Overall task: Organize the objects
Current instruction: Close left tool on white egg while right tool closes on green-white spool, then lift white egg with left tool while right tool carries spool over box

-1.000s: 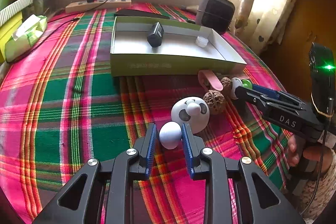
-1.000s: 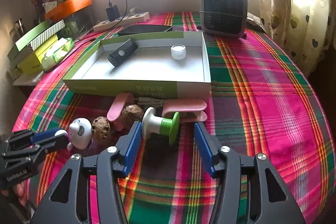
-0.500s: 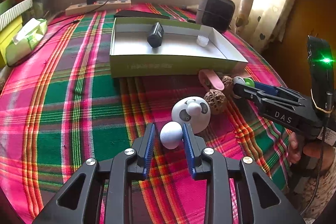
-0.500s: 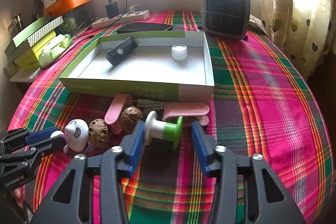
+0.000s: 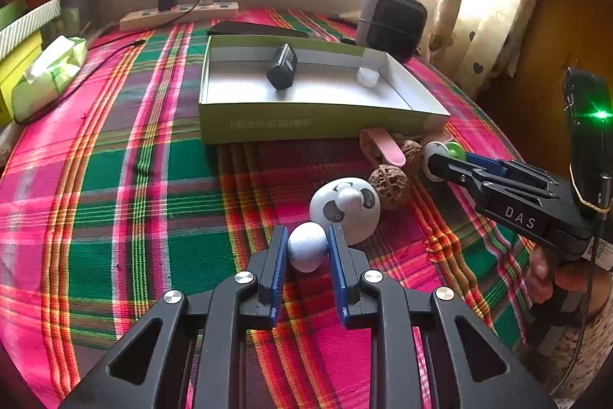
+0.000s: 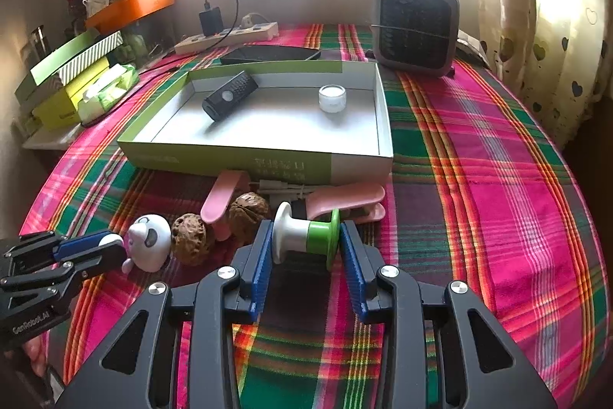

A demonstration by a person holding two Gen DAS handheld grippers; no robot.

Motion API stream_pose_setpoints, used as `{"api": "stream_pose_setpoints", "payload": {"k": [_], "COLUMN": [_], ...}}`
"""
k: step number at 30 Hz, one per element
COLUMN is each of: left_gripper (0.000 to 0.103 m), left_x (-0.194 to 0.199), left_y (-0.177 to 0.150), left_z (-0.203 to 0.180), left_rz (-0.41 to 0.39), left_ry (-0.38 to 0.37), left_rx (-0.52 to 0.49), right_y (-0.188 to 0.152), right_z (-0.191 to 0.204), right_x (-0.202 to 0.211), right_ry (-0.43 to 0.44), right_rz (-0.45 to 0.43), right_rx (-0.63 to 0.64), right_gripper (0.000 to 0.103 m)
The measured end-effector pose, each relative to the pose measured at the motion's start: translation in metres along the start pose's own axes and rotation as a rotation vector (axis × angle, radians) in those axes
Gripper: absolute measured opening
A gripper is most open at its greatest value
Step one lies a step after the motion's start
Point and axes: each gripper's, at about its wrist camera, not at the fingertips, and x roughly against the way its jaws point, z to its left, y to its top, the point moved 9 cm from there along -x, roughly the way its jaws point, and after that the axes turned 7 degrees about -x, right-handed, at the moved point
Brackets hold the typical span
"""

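The tablecloth (image 6: 479,160) is a plaid of magenta, green and dark maroon with thin yellow and orange lines. The open box (image 6: 237,158) is olive green outside and white inside, holding a black remote (image 6: 230,95) and a white jar (image 6: 332,97). The spool (image 6: 306,236) is white and green, the panda toy (image 5: 345,207) white with dark eye patches, and the curtain (image 6: 555,37) cream with dark hearts.

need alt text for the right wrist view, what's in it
Right tongs closing around a white and green spool lying on a plaid tablecloth, blue pads at both of its ends. Behind it sit two walnuts, pink clips and an open box holding a black remote and small white jar; left tongs grip a white toy.
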Motion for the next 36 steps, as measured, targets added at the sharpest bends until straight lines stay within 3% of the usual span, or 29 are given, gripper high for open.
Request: {"api": "stream_pose_setpoints", "payload": {"k": [14, 36], "left_gripper": [0.02, 0.02], "left_x": [0.011, 0.007], "left_y": [0.011, 0.067], "left_z": [0.0, 0.014], "left_rz": [-0.033, -0.087], "left_ry": [-0.009, 0.018], "left_rx": [0.003, -0.015], "right_y": [0.001, 0.033], "right_z": [0.003, 0.005], "right_x": [0.008, 0.01], "right_ry": [0.032, 0.073], "right_rz": [-0.008, -0.04], "right_rx": [-0.002, 0.005], "right_gripper": [0.036, 0.036]}}
